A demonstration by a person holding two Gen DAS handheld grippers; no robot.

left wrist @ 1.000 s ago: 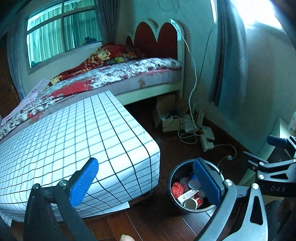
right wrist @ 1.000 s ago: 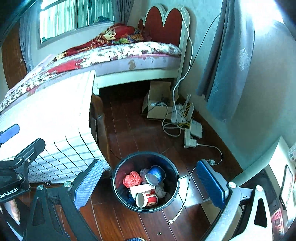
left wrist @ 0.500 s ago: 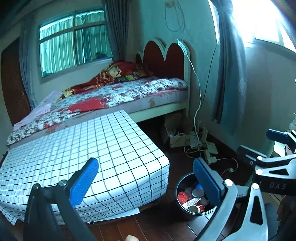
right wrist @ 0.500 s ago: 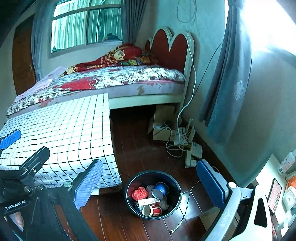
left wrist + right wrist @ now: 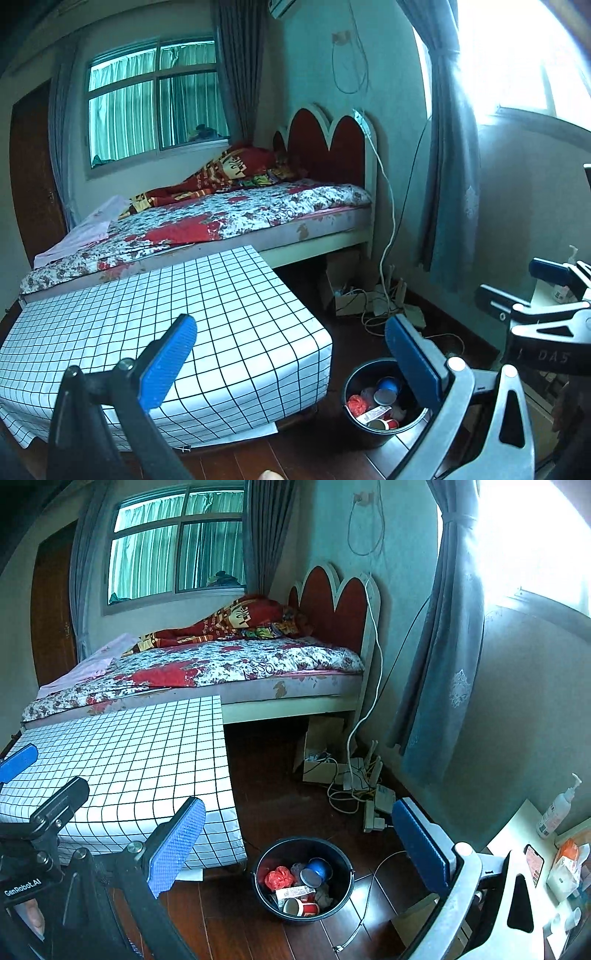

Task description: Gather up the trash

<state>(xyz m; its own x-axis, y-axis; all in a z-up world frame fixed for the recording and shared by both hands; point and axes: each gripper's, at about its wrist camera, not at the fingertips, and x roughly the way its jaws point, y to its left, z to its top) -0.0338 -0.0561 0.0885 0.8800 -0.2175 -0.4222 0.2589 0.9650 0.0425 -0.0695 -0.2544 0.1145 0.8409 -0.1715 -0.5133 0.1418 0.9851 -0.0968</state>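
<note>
A: Honestly, your biggest risk now is thinking you're finished. Both your left gripper point(image 5: 291, 354) and your right gripper point(image 5: 295, 834) are spread wide and carry nothing, held high above the floor.

B: And the trash?

A: In the black bucket point(image 5: 258, 871) on the wooden floor, just off the near corner of the grid-cloth table point(image 5: 122, 760). I can make out a red-and-white paper cup point(image 5: 301, 907), a blue cup point(image 5: 316, 872), a crumpled red bag point(image 5: 279, 878) and a white wrapper point(image 5: 295, 891).

B: So what goes wrong?

A: If you swing down again, watch the thin cable point(image 5: 369, 886) lying on the floor right beside the bucket; it seems to lead towards the power strips point(image 5: 376, 808) near the wall. Snag it with a finger and you could drag the strips or tip the bucket.

B: Anything left to pick up?

A: None that I can see on the tabletop or the floor, but the far side of the table is hidden, so check before you stop.
</note>
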